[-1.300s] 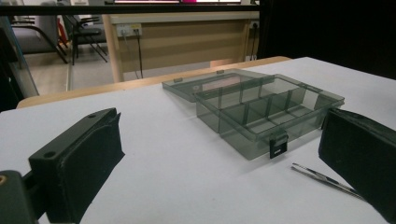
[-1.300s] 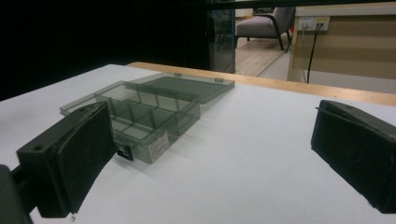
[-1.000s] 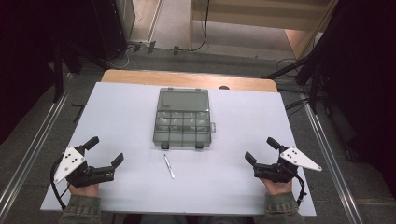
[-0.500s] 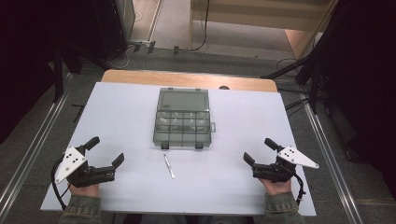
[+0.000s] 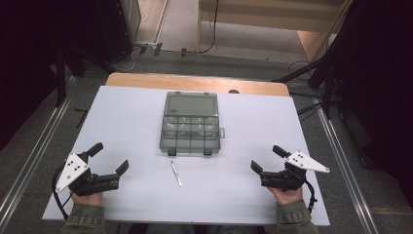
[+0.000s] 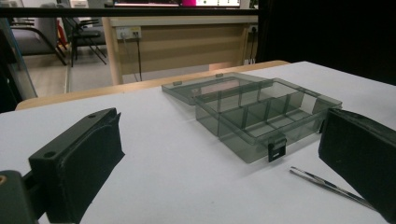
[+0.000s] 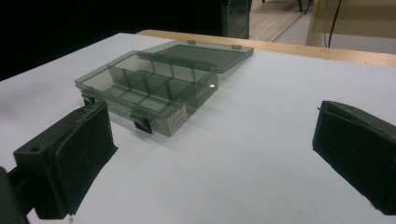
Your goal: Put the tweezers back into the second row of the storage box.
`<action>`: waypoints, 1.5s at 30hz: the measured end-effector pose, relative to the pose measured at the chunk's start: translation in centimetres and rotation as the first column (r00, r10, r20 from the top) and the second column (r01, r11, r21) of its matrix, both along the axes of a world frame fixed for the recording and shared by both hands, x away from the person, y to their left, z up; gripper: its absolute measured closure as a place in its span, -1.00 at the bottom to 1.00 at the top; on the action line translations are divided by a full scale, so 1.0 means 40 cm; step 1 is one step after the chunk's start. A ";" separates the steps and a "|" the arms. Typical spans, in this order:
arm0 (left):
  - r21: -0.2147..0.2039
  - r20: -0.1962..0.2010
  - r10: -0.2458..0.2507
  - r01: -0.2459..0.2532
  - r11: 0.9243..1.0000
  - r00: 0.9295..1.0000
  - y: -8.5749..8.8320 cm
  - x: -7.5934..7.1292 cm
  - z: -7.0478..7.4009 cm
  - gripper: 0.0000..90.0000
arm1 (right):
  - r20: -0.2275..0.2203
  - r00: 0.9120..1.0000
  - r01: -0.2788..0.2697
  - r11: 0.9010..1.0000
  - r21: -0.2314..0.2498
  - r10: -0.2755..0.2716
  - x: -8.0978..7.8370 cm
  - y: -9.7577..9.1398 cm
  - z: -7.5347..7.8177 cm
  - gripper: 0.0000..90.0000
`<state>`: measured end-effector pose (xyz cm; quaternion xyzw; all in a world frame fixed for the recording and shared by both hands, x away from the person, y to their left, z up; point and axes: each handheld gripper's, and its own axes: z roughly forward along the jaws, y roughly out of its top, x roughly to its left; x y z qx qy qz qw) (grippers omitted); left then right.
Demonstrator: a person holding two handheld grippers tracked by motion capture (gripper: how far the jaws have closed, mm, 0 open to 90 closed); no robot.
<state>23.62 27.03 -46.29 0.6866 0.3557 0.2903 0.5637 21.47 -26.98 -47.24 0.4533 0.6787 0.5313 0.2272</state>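
Note:
A smoky clear compartment box [image 5: 190,129] lies open mid-table, lid folded flat behind it; it also appears in the left gripper view [image 6: 261,116] and the right gripper view [image 7: 149,91]. Thin metal tweezers [image 5: 176,173] lie on the white surface just in front of the box, seen again as tweezers [image 6: 327,184] near my left jaws. My left gripper [image 5: 108,158] rests at the near left, open and empty. At the near right, my right gripper [image 5: 268,158] is open with nothing between its jaws.
The white tabletop [image 5: 126,117] has a wooden strip [image 5: 195,82] along its far edge. Metal rails run down both sides of the table. Dark equipment and cables stand on the floor beyond.

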 end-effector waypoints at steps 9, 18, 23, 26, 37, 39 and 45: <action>0.013 -0.006 -0.020 0.020 1.000 1.000 -0.008 0.002 -0.002 -1.00 | -0.056 0.998 -0.038 0.998 -0.048 0.035 0.036 0.041 0.005 -1.00; 0.008 -0.009 -0.017 0.017 1.000 1.000 -0.005 0.003 -0.002 -1.00 | -0.076 0.992 -0.110 0.991 -0.079 0.104 0.063 0.092 0.024 -1.00; 0.010 -0.008 -0.022 0.022 1.000 1.000 -0.007 0.003 -0.002 -1.00 | -0.098 0.983 -0.160 0.985 -0.072 0.152 0.075 0.121 0.039 -1.00; 0.008 -0.006 -0.021 0.022 1.000 1.000 -0.007 0.003 -0.002 -1.00 | -0.116 0.978 -0.185 0.980 -0.075 0.176 0.082 0.134 0.044 -1.00; 0.014 -0.005 -0.024 0.024 1.000 1.000 -0.009 0.002 -0.001 -1.00 | -0.195 0.941 -0.298 0.950 -0.090 0.276 0.101 0.184 0.045 -1.00; 0.014 -0.005 -0.025 0.025 1.000 1.000 -0.010 0.002 -0.001 -1.00 | -0.209 0.935 -0.313 0.944 -0.100 0.288 0.105 0.194 0.045 -1.00; 0.015 -0.004 -0.031 0.031 0.999 1.000 -0.010 0.004 -0.002 -1.00 | -0.246 0.917 -0.352 0.928 -0.125 0.314 0.116 0.222 0.044 -1.00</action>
